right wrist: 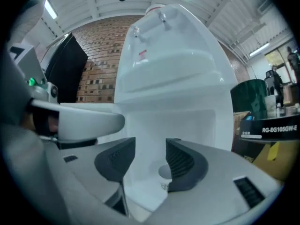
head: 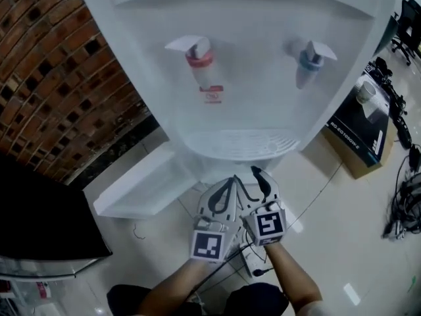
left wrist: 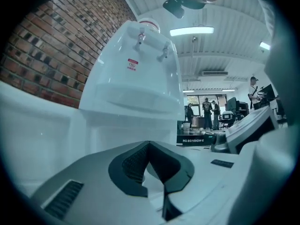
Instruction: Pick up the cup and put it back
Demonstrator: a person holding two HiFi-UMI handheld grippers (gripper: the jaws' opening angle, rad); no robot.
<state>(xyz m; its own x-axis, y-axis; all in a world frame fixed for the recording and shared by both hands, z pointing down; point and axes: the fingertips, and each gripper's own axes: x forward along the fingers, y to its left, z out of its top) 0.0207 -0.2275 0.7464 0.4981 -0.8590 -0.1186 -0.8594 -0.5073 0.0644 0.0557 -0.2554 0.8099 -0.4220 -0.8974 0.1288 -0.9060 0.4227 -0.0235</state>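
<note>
While ribbed pads (left wrist: 134, 165) of left tool (left wrist: 150, 146) meet on nothing, right tool (right wrist: 149, 151) gapes empty, round white cup (right wrist: 164, 172) beyond.

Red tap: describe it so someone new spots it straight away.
Find the white water dispenser by the brick wall; two taps jut from its front above the drip tray. The red tap is the left one in the head view, with a red collar and a small label under it; the blue tap has none.

Office with water dispenser (head: 237, 58), desk chair (head: 408, 26)
</note>
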